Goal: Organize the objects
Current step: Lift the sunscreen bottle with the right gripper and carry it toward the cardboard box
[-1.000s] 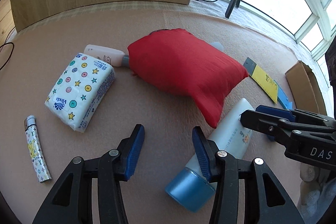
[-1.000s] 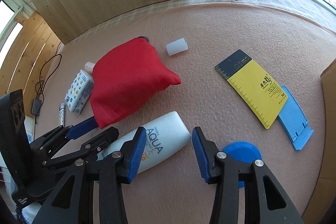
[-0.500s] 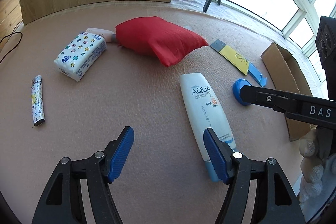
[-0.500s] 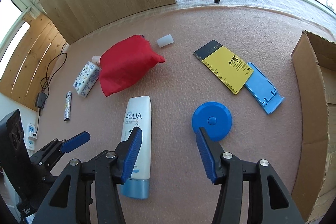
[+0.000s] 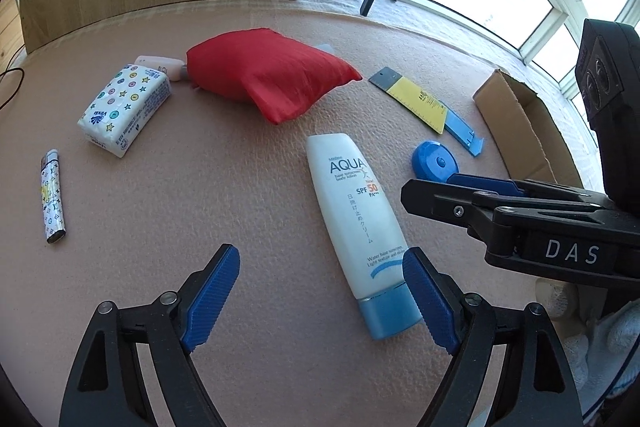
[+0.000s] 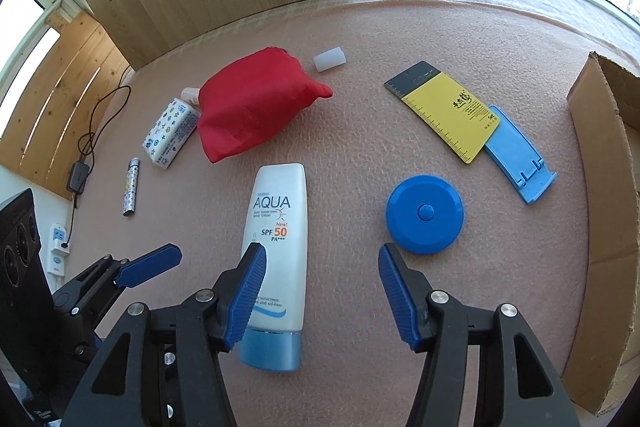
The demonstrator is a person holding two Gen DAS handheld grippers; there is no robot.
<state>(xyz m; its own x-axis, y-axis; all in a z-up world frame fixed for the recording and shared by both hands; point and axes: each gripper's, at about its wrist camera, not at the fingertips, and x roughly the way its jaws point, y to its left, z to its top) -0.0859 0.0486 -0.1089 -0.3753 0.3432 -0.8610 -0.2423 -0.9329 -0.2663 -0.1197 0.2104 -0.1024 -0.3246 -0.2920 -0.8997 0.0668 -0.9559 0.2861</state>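
Note:
A white sunscreen tube (image 5: 352, 219) with a blue cap lies flat on the pink mat, cap end toward me. My left gripper (image 5: 320, 267) hovers open and empty above the mat, its right finger beside the tube's cap. My right gripper (image 6: 320, 259) is also open and empty; its left finger overlaps the sunscreen tube (image 6: 278, 239), and a blue round disc (image 6: 425, 213) lies just beyond its right finger. Farther back lies a red pouch (image 6: 252, 107), with a patterned tissue pack (image 6: 171, 133) and a lighter (image 6: 131, 187) to its left.
A yellow ruler card (image 6: 448, 111) overlaps a blue stand (image 6: 518, 155) at right, next to an open cardboard box (image 6: 600, 187). A small white cylinder (image 6: 329, 59) sits behind the pouch, and a small bottle (image 5: 158, 65) behind the tissue pack. Wooden panel and tripod stand beyond the mat.
Both grippers have drawn back and up from the pouch and tube, so more of the mat shows. Both pairs of jaws stand wider apart than a second ago.

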